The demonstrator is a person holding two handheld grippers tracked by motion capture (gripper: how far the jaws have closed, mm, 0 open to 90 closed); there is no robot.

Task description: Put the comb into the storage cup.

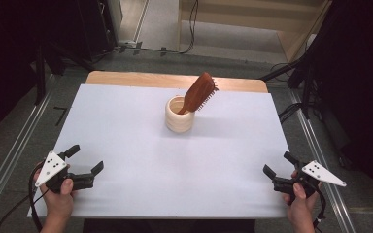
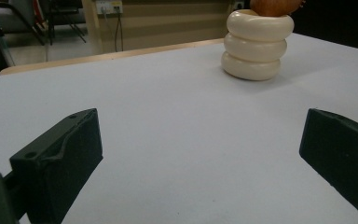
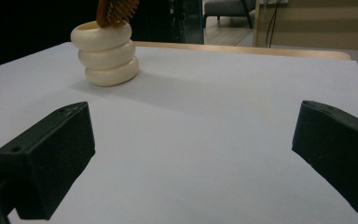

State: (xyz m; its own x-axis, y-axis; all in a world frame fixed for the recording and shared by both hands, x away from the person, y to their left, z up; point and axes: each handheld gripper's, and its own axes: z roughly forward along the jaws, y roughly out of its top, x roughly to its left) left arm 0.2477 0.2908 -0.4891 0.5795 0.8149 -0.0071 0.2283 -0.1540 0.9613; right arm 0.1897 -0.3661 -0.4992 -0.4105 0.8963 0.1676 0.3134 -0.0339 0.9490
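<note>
A cream ribbed cup [image 1: 179, 116] stands at the middle back of the white table [image 1: 126, 141]; it also appears as a stack of three rings in the left gripper view [image 2: 257, 44] and the right gripper view [image 3: 105, 53]. A brown wooden hairbrush [image 1: 200, 92] stands in it, handle down, head leaning to the right with bristles facing right. My left gripper [image 1: 85, 159] is held near the front left edge, open and empty. My right gripper [image 1: 279, 163] is held near the front right edge, open and empty. Both point toward the cup from far off.
A strip of bare wooden tabletop [image 1: 175, 80] shows beyond the white sheet. Metal rails [image 1: 14, 150] run along the floor at both sides. Cables [image 1: 192, 29] and dark stands sit on the floor behind the table.
</note>
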